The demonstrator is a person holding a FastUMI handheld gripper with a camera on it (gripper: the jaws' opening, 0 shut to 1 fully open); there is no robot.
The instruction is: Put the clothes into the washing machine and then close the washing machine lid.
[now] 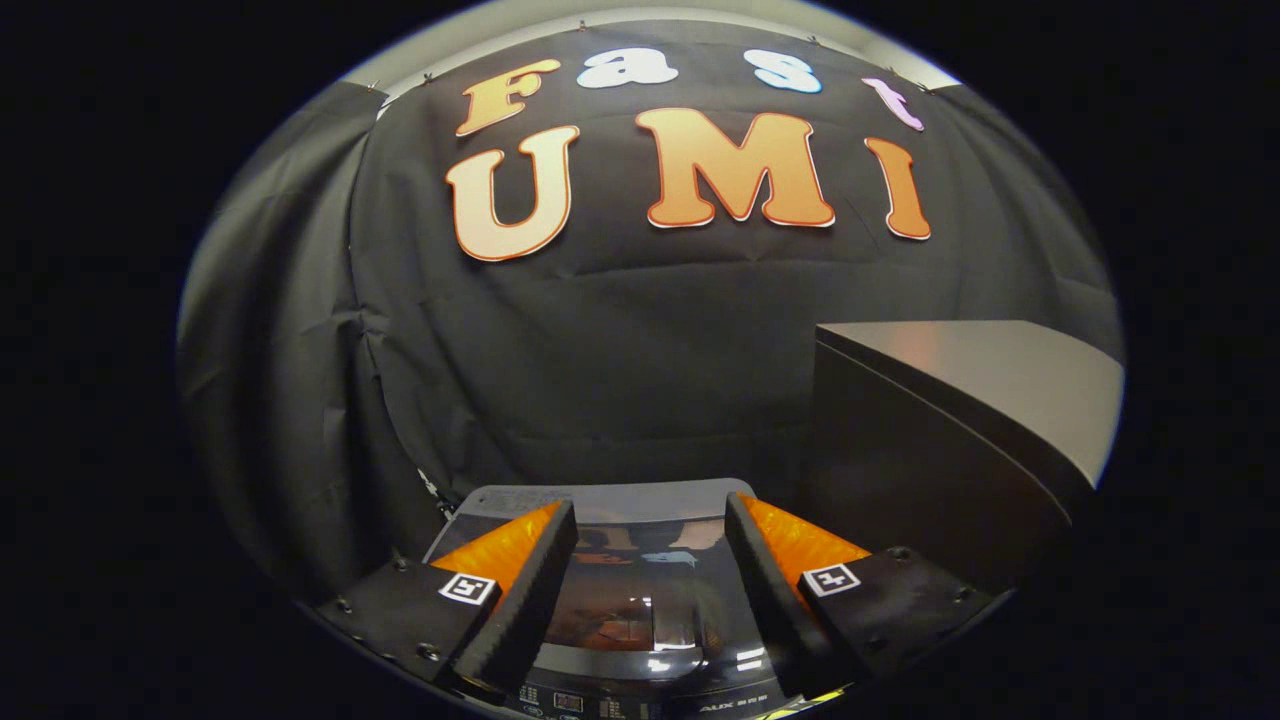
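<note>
The washing machine lies below and just ahead of my fingers, seen from above. Its glossy dark lid is down flat and mirrors the booth wall. The control strip runs along the machine's near edge, under the fingers. My gripper hovers over the lid, open, with a wide gap and nothing between its fingers. I see no clothes.
A dark grey cabinet or box with a flat top stands to the right of the machine, taller than it. Black cloth hangs as the wall behind and to the left of the machine.
</note>
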